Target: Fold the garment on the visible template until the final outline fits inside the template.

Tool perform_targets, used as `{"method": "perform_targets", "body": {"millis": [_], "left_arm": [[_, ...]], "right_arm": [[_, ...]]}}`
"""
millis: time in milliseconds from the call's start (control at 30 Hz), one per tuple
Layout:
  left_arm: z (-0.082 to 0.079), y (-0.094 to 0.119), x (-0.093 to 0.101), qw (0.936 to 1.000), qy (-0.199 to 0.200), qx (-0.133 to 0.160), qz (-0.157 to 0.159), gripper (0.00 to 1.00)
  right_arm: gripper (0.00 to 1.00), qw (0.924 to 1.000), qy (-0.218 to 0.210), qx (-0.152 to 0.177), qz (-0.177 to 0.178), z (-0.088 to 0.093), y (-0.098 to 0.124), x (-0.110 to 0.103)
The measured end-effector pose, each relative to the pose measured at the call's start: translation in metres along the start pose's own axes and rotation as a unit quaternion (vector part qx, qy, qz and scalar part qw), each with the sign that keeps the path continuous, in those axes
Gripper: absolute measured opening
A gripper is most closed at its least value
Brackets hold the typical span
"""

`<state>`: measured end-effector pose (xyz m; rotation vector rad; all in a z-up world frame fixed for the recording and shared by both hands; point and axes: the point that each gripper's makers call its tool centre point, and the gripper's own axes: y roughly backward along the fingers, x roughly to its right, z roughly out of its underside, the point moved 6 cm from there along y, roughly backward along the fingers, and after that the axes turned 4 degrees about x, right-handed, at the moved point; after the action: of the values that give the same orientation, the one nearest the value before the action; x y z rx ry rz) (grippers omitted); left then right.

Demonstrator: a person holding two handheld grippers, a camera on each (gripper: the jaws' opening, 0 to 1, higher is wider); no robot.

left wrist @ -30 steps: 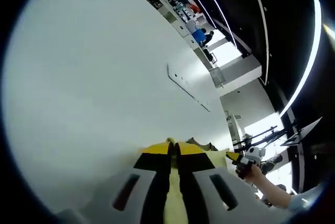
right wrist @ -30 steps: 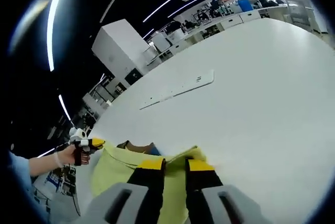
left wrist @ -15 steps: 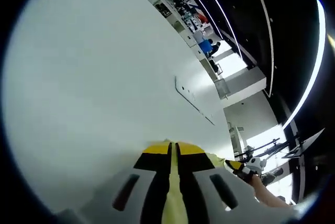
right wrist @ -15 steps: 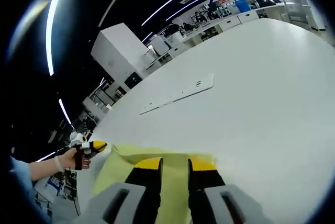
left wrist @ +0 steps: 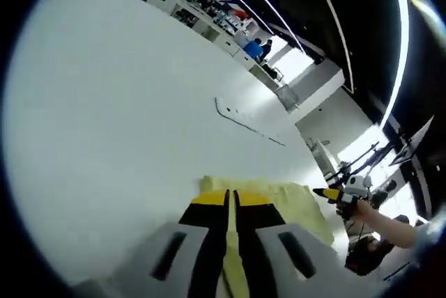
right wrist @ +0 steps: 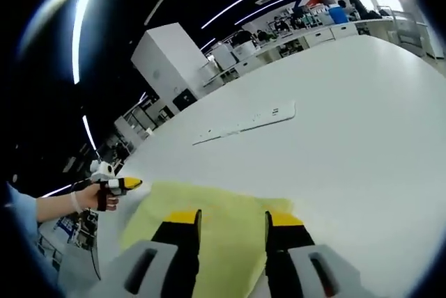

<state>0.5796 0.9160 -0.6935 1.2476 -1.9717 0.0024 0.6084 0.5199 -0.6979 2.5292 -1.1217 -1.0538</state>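
A pale yellow garment (right wrist: 223, 214) lies spread flat on the white table (right wrist: 348, 117). My right gripper (right wrist: 232, 218) stands open over it, its yellow-tipped jaws wide apart with the cloth lying between them. In the left gripper view the garment (left wrist: 296, 197) stretches away to the right. My left gripper (left wrist: 231, 198) is shut on the garment's near edge, and a thin strip of yellow cloth runs down between its jaws. The right gripper (left wrist: 334, 194) also appears past the cloth's far end, held in a hand. The left gripper (right wrist: 120, 185) shows at the left, held in a hand.
A long flat white strip (right wrist: 245, 122) with small marks lies on the table beyond the garment, the same strip (left wrist: 247, 122) seen from the other side. Benches, shelves and people (left wrist: 261, 47) stand far behind. A white block (right wrist: 167, 61) rises past the table's edge.
The right gripper's jaws have spread apart and let go of the garment, which has dropped from a raised fold to lie flat. Both cameras have tilted. The left gripper stays shut.
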Motion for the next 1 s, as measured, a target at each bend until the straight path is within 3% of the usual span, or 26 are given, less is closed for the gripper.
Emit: {"method": "perform_targets", "body": {"millis": [100, 133, 200, 233, 267, 300, 433, 500, 600, 667, 800, 1000], "left_arm": [[-0.001, 0.004, 0.004, 0.9967, -0.081, -0.002, 0.006, 0.0], [0.001, 0.006, 0.01, 0.9933, -0.113, -0.007, 0.027, 0.0], [0.004, 0.009, 0.015, 0.9916, -0.122, -0.014, 0.041, 0.0], [0.006, 0.012, 0.021, 0.9883, -0.135, -0.019, 0.067, 0.0], [0.005, 0.012, 0.021, 0.9895, -0.131, -0.013, 0.06, 0.0], [0.006, 0.012, 0.019, 0.9861, -0.158, -0.014, 0.049, 0.0], [0.013, 0.013, 0.025, 0.986, -0.145, -0.029, 0.077, 0.0], [0.016, 0.014, 0.026, 0.9803, -0.178, -0.035, 0.078, 0.0], [0.021, 0.015, 0.035, 0.9812, -0.154, -0.046, 0.106, 0.0], [0.023, 0.016, 0.037, 0.9756, -0.183, -0.054, 0.109, 0.09], [0.025, 0.019, 0.043, 0.9745, -0.185, -0.054, 0.114, 0.42], [0.03, 0.03, 0.052, 0.9706, -0.193, -0.061, 0.131, 0.69]], "right_arm": [[0.37, 1.0, 0.002, 0.004, -0.002, 0.002, 0.003, -0.002], [0.37, 1.0, 0.0, 0.005, -0.003, 0.003, 0.004, -0.003], [0.37, 1.0, -0.002, 0.007, -0.005, 0.005, 0.006, -0.005], [0.36, 1.0, -0.001, 0.007, -0.005, 0.007, 0.007, -0.006], [0.36, 1.0, -0.001, 0.007, -0.006, 0.008, 0.008, -0.007], [0.36, 1.0, -0.001, 0.006, -0.006, 0.009, 0.009, -0.007], [0.35, 1.0, 0.0, 0.003, -0.007, 0.014, 0.015, -0.01], [0.35, 0.9999, -0.002, 0.004, -0.01, 0.014, 0.018, -0.011], [0.37, 0.9999, 0.004, 0.003, -0.011, 0.015, 0.023, -0.014], [0.41, 0.9998, 0.015, 0.0, -0.014, 0.016, 0.026, -0.016], [0.52, 0.9992, 0.035, -0.009, -0.017, 0.019, 0.033, -0.019], [0.73, 0.9976, 0.064, -0.015, -0.023, 0.026, 0.044, -0.025]]}}
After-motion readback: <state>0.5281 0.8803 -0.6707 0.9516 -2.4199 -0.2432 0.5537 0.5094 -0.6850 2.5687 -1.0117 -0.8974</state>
